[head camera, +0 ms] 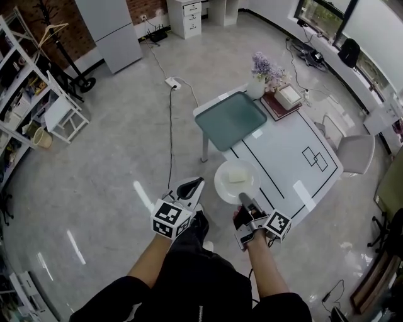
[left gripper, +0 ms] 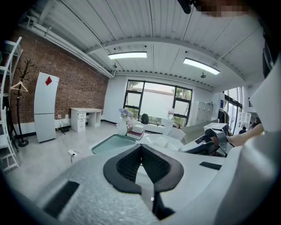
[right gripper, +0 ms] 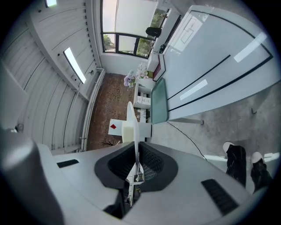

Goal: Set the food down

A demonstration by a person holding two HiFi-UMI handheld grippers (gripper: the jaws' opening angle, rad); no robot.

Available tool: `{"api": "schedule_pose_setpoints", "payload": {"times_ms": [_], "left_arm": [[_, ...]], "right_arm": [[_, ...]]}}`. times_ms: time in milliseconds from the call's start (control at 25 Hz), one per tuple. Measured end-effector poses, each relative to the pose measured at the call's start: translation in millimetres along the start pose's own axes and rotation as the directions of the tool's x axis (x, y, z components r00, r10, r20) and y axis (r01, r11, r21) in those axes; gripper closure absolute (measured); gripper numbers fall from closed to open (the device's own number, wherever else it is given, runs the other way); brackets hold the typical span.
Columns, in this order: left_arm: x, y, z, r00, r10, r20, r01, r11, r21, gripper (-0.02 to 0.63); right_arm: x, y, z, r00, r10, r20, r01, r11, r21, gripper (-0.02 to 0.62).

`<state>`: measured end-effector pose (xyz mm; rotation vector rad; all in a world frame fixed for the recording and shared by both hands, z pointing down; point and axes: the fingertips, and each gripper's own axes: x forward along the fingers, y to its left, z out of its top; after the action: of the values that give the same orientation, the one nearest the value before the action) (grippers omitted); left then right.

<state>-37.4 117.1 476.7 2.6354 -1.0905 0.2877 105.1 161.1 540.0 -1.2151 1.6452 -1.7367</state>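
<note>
Food (head camera: 237, 177), a pale block, rode a round white plate (head camera: 224, 188).
Right hand-held gripper (head camera: 243, 200) pinched its rim for carrying; left hand-held gripper (head camera: 192, 187) pressed together, empty.

you're looking down on a teal-topped table (head camera: 230, 119) that is standing on the pale grey floor (head camera: 113, 176). a vase of purple flowers (head camera: 264, 70) is sitting just beside its far corner, with a dark red book (head camera: 277, 108) lying next to the vase. a grey chair (head camera: 356, 154) is waiting off to your right. a black cable (head camera: 169, 138) is running across the floor to a white power strip (head camera: 172, 82). further off, a white fridge (head camera: 113, 31) and a drawer cabinet (head camera: 186, 17) are standing against the brick wall (head camera: 25, 16).
</note>
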Motion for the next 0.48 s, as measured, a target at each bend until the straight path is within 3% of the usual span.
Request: {"api": "schedule_pose_setpoints", "payload": {"times_ms": [480], "left_arm": [[74,78,23,0.999,-0.042,-0.016,0.042,0.999,-0.024,0.6]], "right_arm": [[92,22,47,1.0,0.003,0.02,-0.003,1.0,0.023,0.571]]}}
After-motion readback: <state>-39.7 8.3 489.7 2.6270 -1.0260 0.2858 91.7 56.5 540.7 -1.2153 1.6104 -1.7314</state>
